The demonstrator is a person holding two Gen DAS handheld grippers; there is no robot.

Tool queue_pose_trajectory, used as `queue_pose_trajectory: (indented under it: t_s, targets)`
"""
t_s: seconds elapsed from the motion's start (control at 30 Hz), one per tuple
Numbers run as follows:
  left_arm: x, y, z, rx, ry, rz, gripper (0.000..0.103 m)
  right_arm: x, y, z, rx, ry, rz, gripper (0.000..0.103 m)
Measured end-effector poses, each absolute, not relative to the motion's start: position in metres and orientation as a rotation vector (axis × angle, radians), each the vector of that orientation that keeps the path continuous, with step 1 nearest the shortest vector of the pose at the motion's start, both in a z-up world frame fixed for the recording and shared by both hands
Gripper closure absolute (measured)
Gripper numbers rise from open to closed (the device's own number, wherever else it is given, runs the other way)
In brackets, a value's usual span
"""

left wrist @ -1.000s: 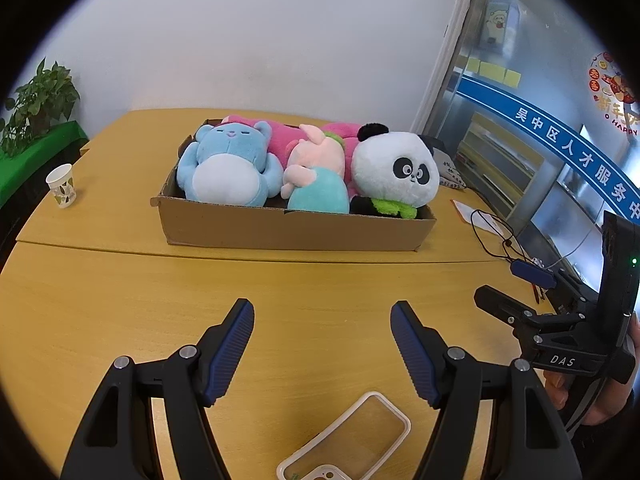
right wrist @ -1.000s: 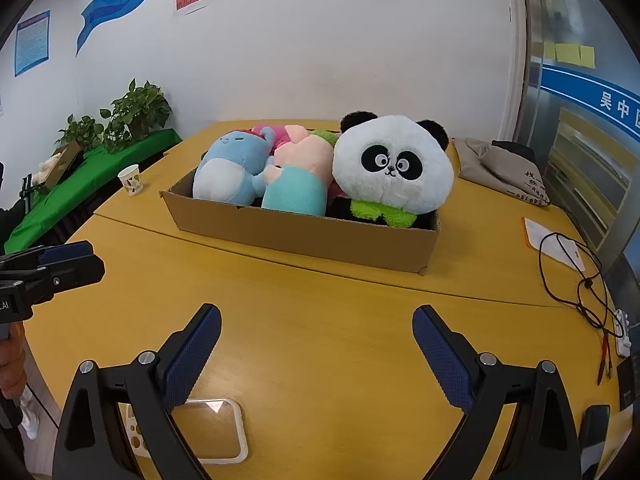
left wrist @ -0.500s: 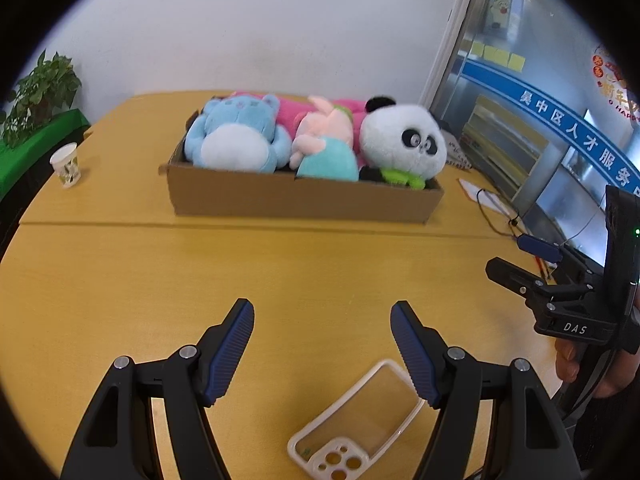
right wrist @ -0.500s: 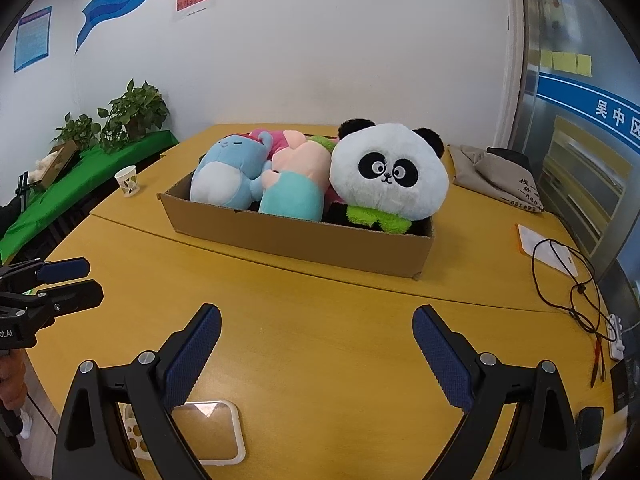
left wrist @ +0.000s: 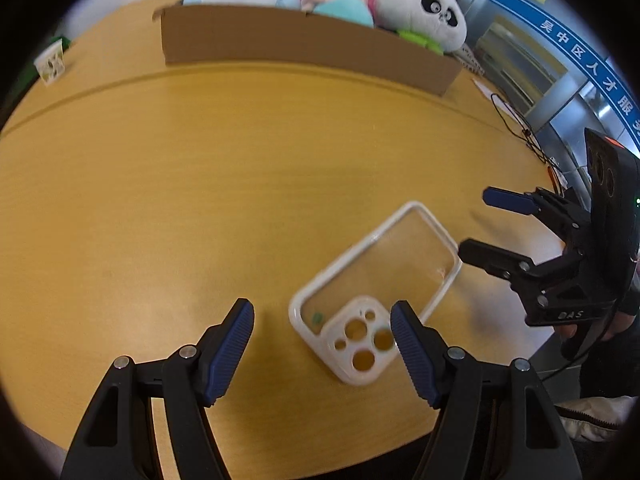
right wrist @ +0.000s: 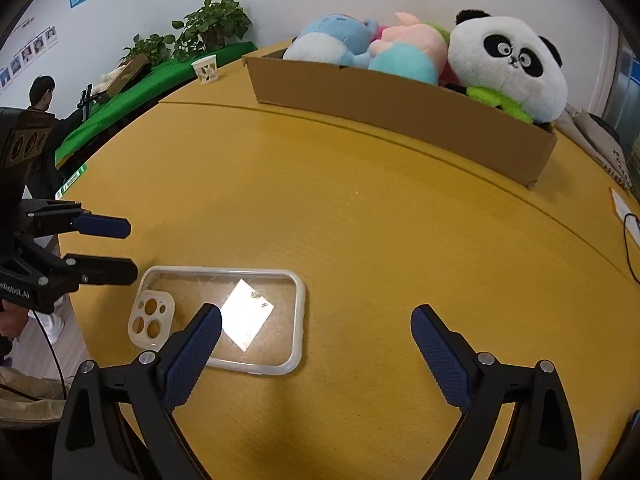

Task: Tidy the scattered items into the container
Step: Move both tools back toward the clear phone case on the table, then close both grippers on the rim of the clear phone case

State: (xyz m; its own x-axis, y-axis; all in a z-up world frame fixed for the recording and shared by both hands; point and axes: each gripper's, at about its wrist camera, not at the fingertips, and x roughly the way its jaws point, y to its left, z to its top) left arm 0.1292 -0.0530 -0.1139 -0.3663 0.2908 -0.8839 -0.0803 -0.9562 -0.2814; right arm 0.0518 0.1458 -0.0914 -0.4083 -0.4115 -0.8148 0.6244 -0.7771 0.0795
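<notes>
A clear phone case (left wrist: 374, 292) with a white rim lies flat on the wooden table near its front edge; it also shows in the right wrist view (right wrist: 224, 314). A long cardboard box (left wrist: 304, 48) at the far side holds a blue plush, a pink and teal plush and a panda plush (right wrist: 508, 64). My left gripper (left wrist: 322, 346) is open and empty, low over the camera-hole end of the case. My right gripper (right wrist: 316, 354) is open and empty, just right of the case; it also shows in the left wrist view (left wrist: 480, 224).
A paper cup (right wrist: 206, 70) stands at the table's far left. A black cable (left wrist: 516, 120) and a paper sheet lie at the right edge. Potted plants (right wrist: 208, 28) and a green-covered bench stand beyond the table, with a person (right wrist: 40, 96) there.
Both grippers have tilted down and dropped towards the table, closing in on the phone case. The case now lies right before the left fingers. Both stay open.
</notes>
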Motion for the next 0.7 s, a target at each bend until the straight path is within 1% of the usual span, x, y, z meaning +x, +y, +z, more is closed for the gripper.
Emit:
queue_pose_trajectory:
  t_s: [0.03,0.07,0.1,0.13,0.23,0.33,0.37,0.47,0.5,0.53,0.6,0.7]
  targets:
    - [0.13,-0.053,-0.117,-1.638,-0.308,2.39,0.033,0.052,0.144,-0.094,1.18,0.319,-2.177,0.011]
    - [0.13,-0.054,-0.123,-1.664,-0.35,2.355,0.034,0.053,0.142,-0.096,1.177,0.326,-2.159,0.016]
    - [0.131,-0.053,-0.128,-1.683,-0.375,2.324,0.037,0.055,0.14,-0.097,1.167,0.335,-2.14,0.017]
    - [0.133,-0.052,-0.129,-1.668,-0.374,2.331,0.037,0.058,0.14,-0.098,1.146,0.345,-2.121,0.017]
    - [0.132,-0.044,-0.13,-1.661,-0.334,2.32,0.039,0.064,0.139,-0.102,1.117,0.404,-2.041,0.014]
    - [0.124,-0.04,-0.13,-1.639,-0.342,2.321,0.039,0.074,0.135,-0.107,1.101,0.465,-1.953,0.013]
    - [0.121,-0.039,-0.13,-1.631,-0.339,2.323,0.04,0.077,0.133,-0.106,1.089,0.459,-1.927,0.013]
    - [0.107,-0.034,-0.129,-1.609,-0.32,2.328,0.047,0.081,0.126,-0.107,1.058,0.429,-1.893,0.012]
    - [0.103,-0.034,-0.128,-1.606,-0.313,2.328,0.051,0.081,0.124,-0.109,1.06,0.425,-1.893,0.012]
    - [0.096,-0.034,-0.128,-1.603,-0.295,2.333,0.052,0.08,0.123,-0.112,1.074,0.413,-1.892,0.012]
    - [0.084,-0.035,-0.128,-1.587,-0.278,2.339,0.052,0.079,0.12,-0.116,1.078,0.396,-1.895,0.008]
    - [0.063,-0.04,-0.128,-1.567,-0.256,2.355,0.052,0.083,0.121,-0.115,1.064,0.387,-1.859,0.008]
